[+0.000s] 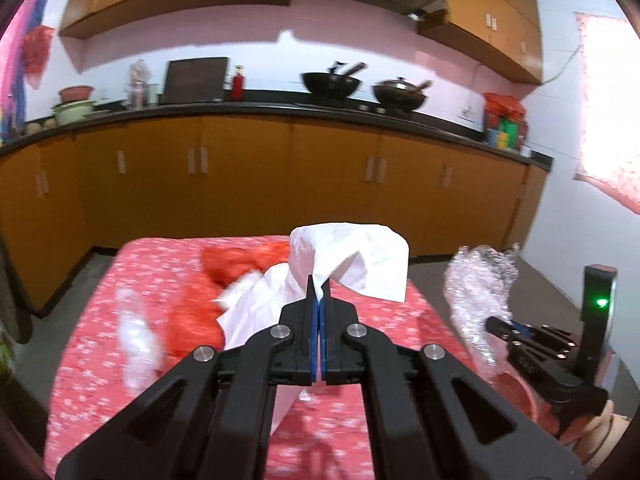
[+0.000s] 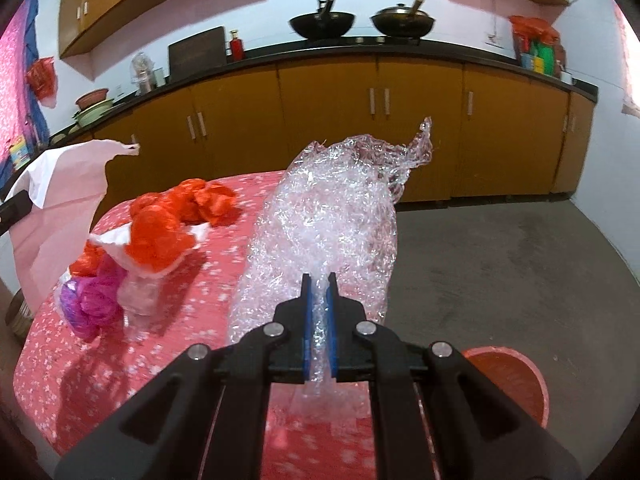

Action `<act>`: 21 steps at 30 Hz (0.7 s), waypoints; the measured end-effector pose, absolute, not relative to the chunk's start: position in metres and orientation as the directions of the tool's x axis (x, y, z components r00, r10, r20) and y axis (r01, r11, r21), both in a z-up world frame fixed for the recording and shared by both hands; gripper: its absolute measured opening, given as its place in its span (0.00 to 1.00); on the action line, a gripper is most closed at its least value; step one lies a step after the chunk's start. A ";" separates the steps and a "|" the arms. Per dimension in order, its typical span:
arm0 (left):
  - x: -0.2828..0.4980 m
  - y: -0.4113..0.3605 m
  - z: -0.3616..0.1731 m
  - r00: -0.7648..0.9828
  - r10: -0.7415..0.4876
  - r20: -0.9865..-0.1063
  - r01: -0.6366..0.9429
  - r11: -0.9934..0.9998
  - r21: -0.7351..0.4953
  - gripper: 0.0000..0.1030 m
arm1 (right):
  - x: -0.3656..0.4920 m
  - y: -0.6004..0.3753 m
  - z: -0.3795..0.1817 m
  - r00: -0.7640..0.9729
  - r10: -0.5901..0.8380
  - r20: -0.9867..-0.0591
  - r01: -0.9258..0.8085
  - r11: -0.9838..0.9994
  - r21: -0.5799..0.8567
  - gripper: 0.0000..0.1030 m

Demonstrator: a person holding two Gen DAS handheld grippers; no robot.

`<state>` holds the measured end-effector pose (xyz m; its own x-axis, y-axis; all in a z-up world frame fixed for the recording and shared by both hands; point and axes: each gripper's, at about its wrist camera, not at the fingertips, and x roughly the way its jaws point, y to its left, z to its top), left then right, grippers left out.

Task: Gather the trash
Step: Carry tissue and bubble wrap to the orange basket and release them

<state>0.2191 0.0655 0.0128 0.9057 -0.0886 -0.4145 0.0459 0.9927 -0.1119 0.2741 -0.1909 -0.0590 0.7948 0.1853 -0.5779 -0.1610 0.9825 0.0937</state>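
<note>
My left gripper (image 1: pixel 319 286) is shut on a crumpled white paper sheet (image 1: pixel 352 258), lifted above the table with the red patterned cloth (image 1: pixel 100 344). The same paper (image 2: pixel 60 200) shows at the left of the right wrist view. My right gripper (image 2: pixel 319 280) is shut on a wad of clear bubble wrap (image 2: pixel 324 216), held up over the table's right side; the left wrist view has that gripper (image 1: pixel 498 326) and its wrap (image 1: pixel 476 288) at the right. On the cloth lie a red plastic bag (image 2: pixel 168 220), a purple bag (image 2: pixel 90 300) and a clear plastic piece (image 1: pixel 136 332).
A red bucket (image 2: pixel 516 384) stands on the grey floor (image 2: pixel 500 248) at the table's right. Orange cabinets (image 1: pixel 248 176) under a black counter run along the far wall, with two woks (image 2: pixel 322 24) on the stove.
</note>
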 end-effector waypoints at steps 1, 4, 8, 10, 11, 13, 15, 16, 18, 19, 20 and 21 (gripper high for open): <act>0.221 0.055 0.012 0.903 -0.108 -0.415 0.067 0.991 -0.112 0.00 | 0.272 -0.198 -0.060 0.798 0.176 -0.577 -0.150 0.984 0.094 0.08; 0.224 0.031 0.011 0.894 -0.158 -0.419 0.119 0.986 -0.118 0.00 | 0.267 -0.221 -0.062 0.807 0.148 -0.572 -0.119 0.989 0.089 0.08; 0.229 -0.010 0.006 0.876 -0.223 -0.428 0.190 0.975 -0.119 0.00 | 0.258 -0.251 -0.066 0.815 0.104 -0.570 -0.072 0.994 0.078 0.08; 0.232 -0.030 0.002 0.864 -0.253 -0.435 0.223 0.967 -0.119 0.00 | 0.253 -0.267 -0.069 0.818 0.080 -0.570 -0.045 0.996 0.076 0.08; 0.234 -0.041 0.000 0.857 -0.268 -0.440 0.240 0.963 -0.119 0.00 | 0.249 -0.274 -0.070 0.819 0.067 -0.569 -0.031 0.997 0.073 0.08; 0.236 -0.060 -0.006 0.843 -0.293 -0.451 0.268 0.956 -0.122 0.00 | 0.243 -0.295 -0.073 0.823 0.038 -0.567 0.001 0.998 0.068 0.08; 0.237 -0.078 -0.011 0.828 -0.318 -0.462 0.292 0.948 -0.128 0.00 | 0.238 -0.309 -0.076 0.823 0.015 -0.567 0.025 0.998 0.063 0.08; 0.237 -0.091 -0.016 0.817 -0.333 -0.470 0.307 0.942 -0.134 0.00 | 0.234 -0.320 -0.079 0.822 -0.001 -0.569 0.042 0.997 0.059 0.08; 0.239 -0.111 -0.023 0.796 -0.361 -0.486 0.335 0.931 -0.143 0.00 | 0.229 -0.339 -0.086 0.816 -0.032 -0.577 0.075 0.996 0.052 0.08; 0.239 -0.121 -0.027 0.786 -0.373 -0.493 0.347 0.926 -0.146 0.00 | 0.225 -0.350 -0.091 0.811 -0.048 -0.583 0.095 0.994 0.051 0.08; 0.239 -0.130 -0.030 0.777 -0.383 -0.499 0.359 0.921 -0.148 0.00 | 0.223 -0.359 -0.094 0.806 -0.060 -0.589 0.111 0.993 0.050 0.08; 0.239 -0.140 -0.034 0.767 -0.395 -0.506 0.372 0.916 -0.150 0.00 | 0.221 -0.368 -0.099 0.800 -0.073 -0.596 0.127 0.991 0.050 0.08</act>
